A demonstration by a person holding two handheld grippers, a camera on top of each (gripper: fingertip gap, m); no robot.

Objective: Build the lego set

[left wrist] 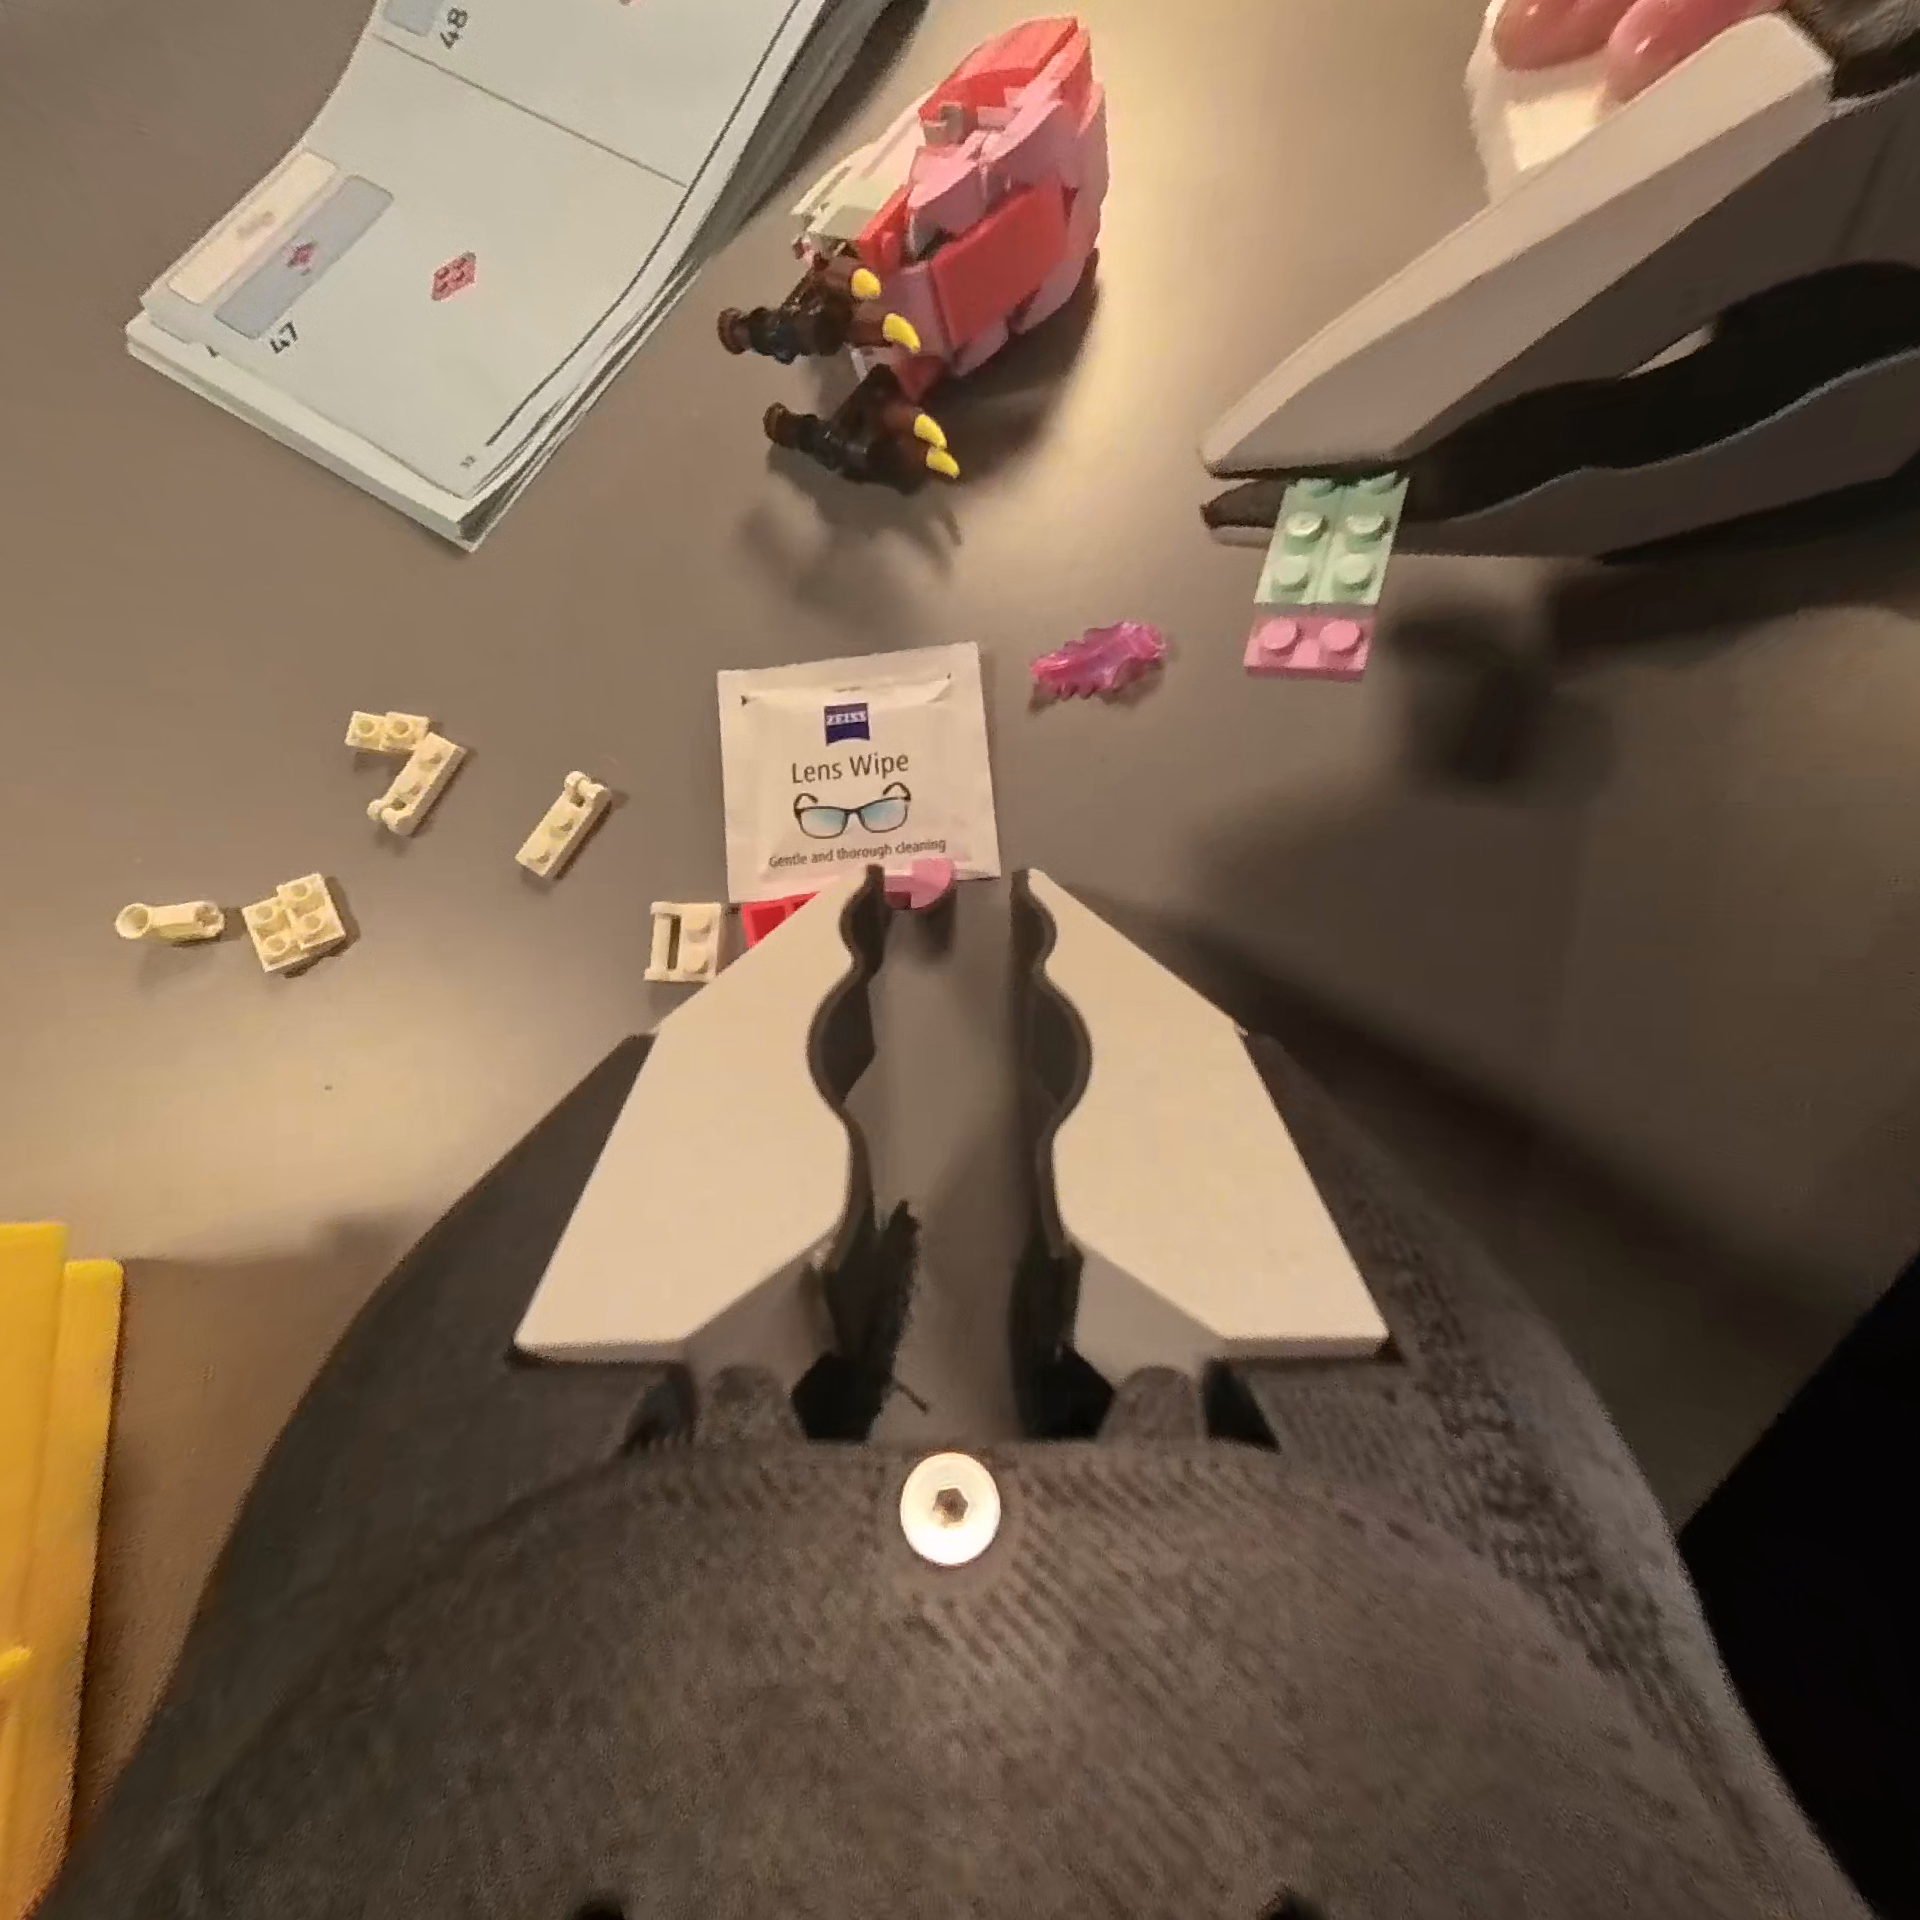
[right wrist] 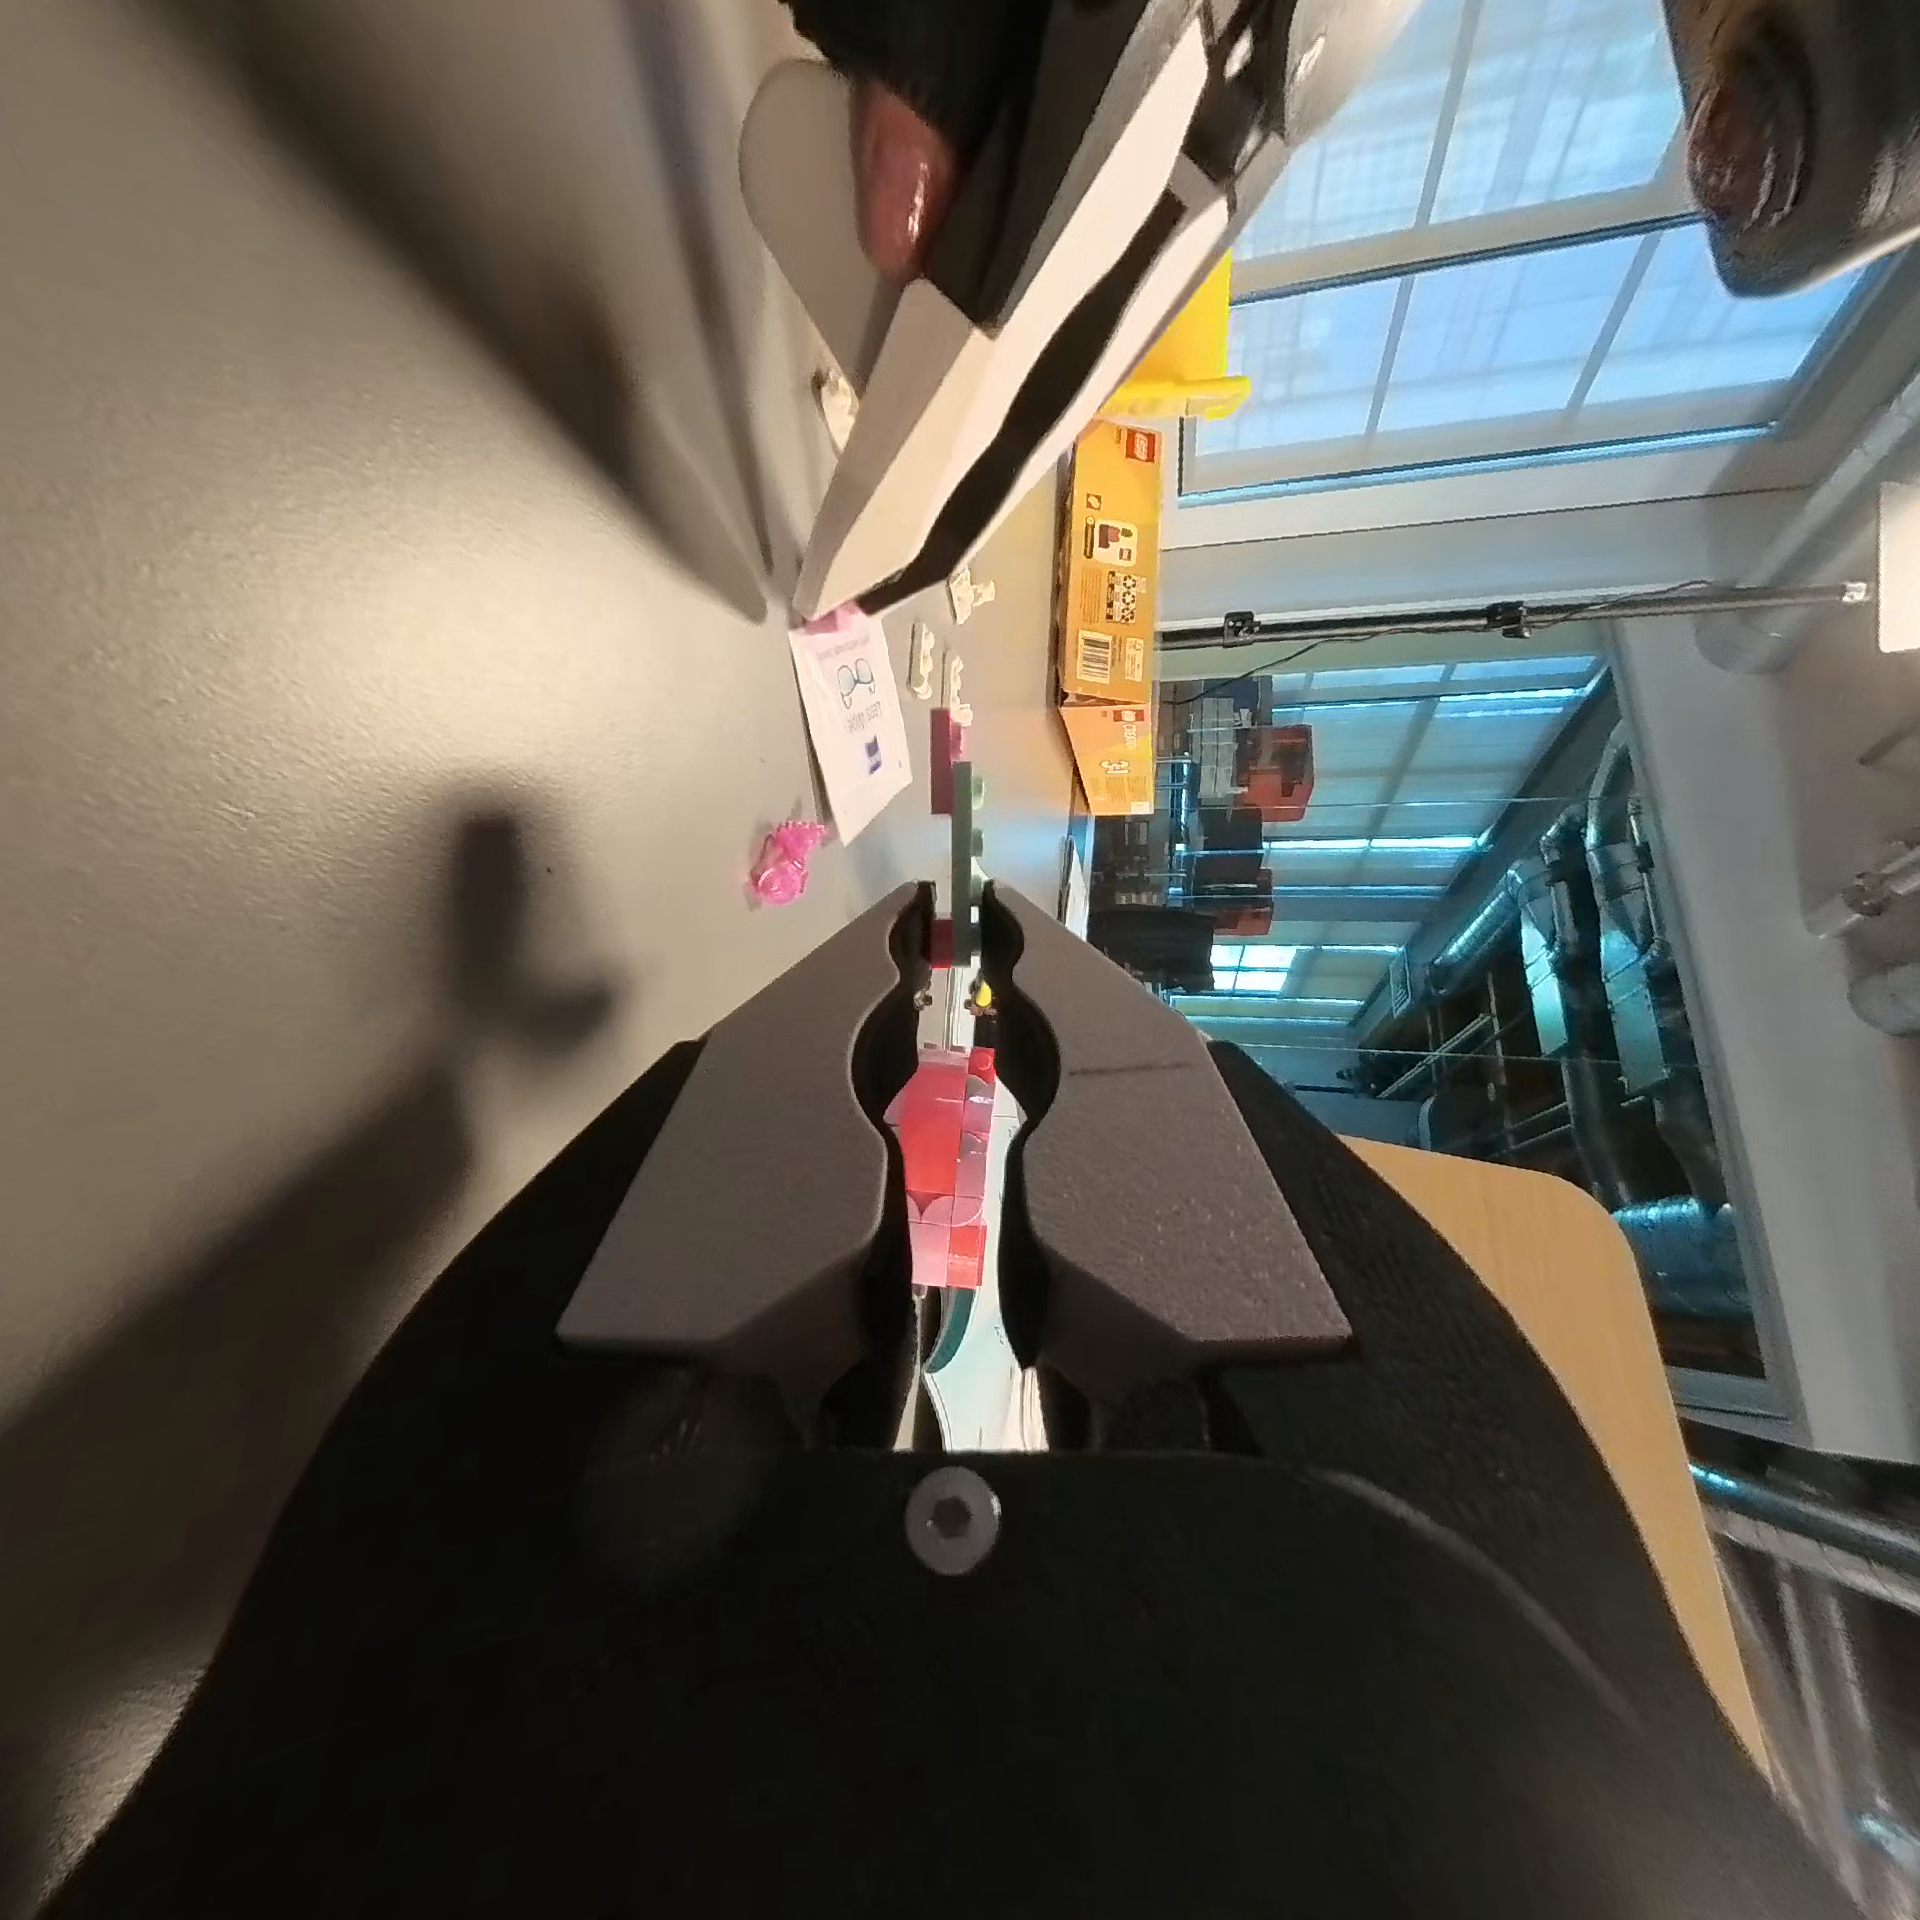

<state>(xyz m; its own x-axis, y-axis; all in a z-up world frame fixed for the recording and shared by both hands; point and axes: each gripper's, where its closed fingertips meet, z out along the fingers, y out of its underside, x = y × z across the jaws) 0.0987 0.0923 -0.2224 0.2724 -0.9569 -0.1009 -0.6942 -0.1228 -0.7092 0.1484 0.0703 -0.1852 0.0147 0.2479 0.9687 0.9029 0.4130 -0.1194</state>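
The left gripper (left wrist: 940, 883) hangs low over the grey desk (left wrist: 312, 1122), its two fingers spread with nothing pinched; one small pink rounded plastic brick (left wrist: 914, 883) lies on the desk beside the left fingertip, at the near edge of the white square wipe sachet (left wrist: 857, 764). Just left of the sachet's near corner lie one red brick (left wrist: 774, 920), half hidden, and one cream clip plate (left wrist: 686, 940). Farther left of the sachet lie five more cream pieces, one a small tube (left wrist: 166, 921). Right of the sachet lies one translucent magenta leaf-shaped piece (left wrist: 1099, 660). Beyond the leaf, the right gripper (left wrist: 1340, 486) has its fingers pinched on one mint-green studded plate (left wrist: 1325, 545) with a pink plate (left wrist: 1307, 649) attached at its far end, held above the desk. Behind the sachet stands one red-and-pink brick model with yellow claws (left wrist: 935, 281), and left of that one open instruction booklet (left wrist: 447, 229).
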